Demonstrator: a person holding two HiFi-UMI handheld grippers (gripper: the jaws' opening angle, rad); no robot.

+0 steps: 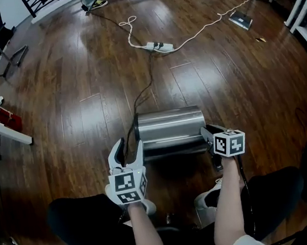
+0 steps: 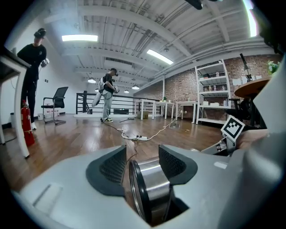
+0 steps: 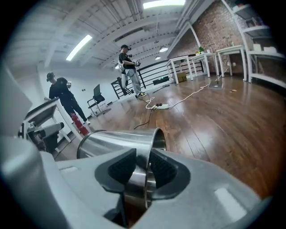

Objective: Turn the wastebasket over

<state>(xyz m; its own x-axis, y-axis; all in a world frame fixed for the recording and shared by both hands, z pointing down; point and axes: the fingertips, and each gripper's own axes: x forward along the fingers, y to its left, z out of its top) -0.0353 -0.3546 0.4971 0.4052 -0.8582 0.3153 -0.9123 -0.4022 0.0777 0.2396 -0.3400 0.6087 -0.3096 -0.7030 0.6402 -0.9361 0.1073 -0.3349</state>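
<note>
Steel wastebasket [image 1: 170, 125] lies on its side on the floor [image 1: 81, 72] by my feet, left claw [image 1: 127, 145] gaping round its black-ringed end, right claw [image 1: 207, 132] loosely astride the thin open rim, neither clamped yet; probably light, stiff, slick, so pinch rims, not barrel.

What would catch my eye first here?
A shiny steel wastebasket lies on its side on the wood floor, in the middle of the head view. The left gripper has its jaws wide around the black-rimmed end. The right gripper straddles the rim at the other end.
</note>
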